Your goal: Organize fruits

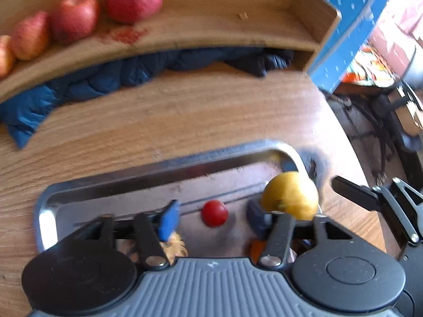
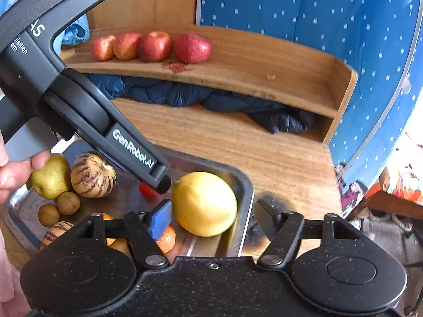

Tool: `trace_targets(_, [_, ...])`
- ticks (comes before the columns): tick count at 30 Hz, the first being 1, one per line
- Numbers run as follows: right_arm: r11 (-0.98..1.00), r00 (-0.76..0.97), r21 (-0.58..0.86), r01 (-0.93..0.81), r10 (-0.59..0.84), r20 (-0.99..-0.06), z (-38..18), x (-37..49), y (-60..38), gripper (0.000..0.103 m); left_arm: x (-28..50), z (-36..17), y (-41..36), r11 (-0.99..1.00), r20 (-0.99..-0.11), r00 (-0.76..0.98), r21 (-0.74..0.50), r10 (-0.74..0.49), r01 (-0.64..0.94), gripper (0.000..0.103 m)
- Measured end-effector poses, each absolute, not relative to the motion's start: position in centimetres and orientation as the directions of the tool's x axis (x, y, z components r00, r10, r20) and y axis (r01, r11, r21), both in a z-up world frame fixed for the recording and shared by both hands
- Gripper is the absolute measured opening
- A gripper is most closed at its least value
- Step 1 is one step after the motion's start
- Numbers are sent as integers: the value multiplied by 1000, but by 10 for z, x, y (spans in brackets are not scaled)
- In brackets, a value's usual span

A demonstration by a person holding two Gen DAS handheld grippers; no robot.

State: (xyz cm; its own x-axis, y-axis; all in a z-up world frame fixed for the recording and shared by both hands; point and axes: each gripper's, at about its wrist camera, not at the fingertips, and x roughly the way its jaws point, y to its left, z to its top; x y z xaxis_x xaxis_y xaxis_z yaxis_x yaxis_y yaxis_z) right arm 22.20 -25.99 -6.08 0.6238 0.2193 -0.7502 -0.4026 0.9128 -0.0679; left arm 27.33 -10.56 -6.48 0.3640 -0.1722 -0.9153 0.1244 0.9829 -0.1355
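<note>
A small round red fruit, likely a cherry tomato (image 1: 214,213), smooth and glossy, lies on the floor of the steel tray (image 1: 137,174). The left gripper (image 1: 211,218) hangs over it with its fingers spread wide: the tomato sits in the gap between the two blue pads (image 1: 169,218), touching neither. In the right wrist view the tip of that gripper hides most of the tomato.

A large yellow citrus fruit (image 2: 205,203), smooth-skinned and round, lies in the tray's far right corner against the rim. The right gripper (image 2: 208,218) is released too, straddling it: the left blue pad (image 2: 160,218) is just beside the fruit's flank, while the other finger is outside the tray over the wooden table (image 2: 277,163).

Four red apples (image 2: 154,45) stand in a row on the wooden shelf (image 2: 251,66) behind.
</note>
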Motion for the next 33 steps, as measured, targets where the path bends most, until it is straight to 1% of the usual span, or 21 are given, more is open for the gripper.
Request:
trace_targets(2, [907, 636, -74, -414, 230, -737, -53, 215, -263, 77, 265, -54, -102, 989, -901, 410, -123, -145, 79, 75])
trace_targets(3, [905, 642, -73, -420, 239, -728, -47, 210, -266, 81, 261, -50, -99, 991, -894, 427, -120, -133, 56, 83])
trace_targets(4, [903, 648, -70, -424, 248, -720, -43, 205, -268, 85, 255, -44, -96, 992, -885, 450, -120, -120, 28, 87])
trace_targets(8, [899, 670, -58, -433, 278, -688, -27, 185, -275, 93, 229, -30, -85, 992, -855, 514, -111, -67, -56, 99])
trace_targets(9, [898, 670, -55, -436, 283, -686, -25, 179, -276, 95, 223, -27, -83, 991, -852, 521, -106, -50, -77, 99])
trace_targets(11, [897, 676, -52, -440, 292, -677, -20, 171, -277, 96, 207, -23, -77, 988, -842, 538, -107, -30, -111, 101])
trace_targets(14, [898, 685, -39, -438, 306, -661, -14, 156, -279, 102, 179, -17, -69, 981, -822, 569, -107, 6, -164, 102])
trace_targets(24, [883, 683, 2, -469, 363, -634, -7, 112, -276, 102, 87, -15, -49, 957, -788, 606, -86, 106, -279, 102])
trace_targets(28, [884, 662, 34, -467, 375, -650, -5, 103, -275, 102, 68, -16, -46, 956, -801, 584, -53, 132, -289, 102])
trace_targets(33, [889, 643, 62, -454, 374, -668, -5, 98, -272, 102, 55, -16, -40, 966, -800, 584, -23, 137, -258, 102])
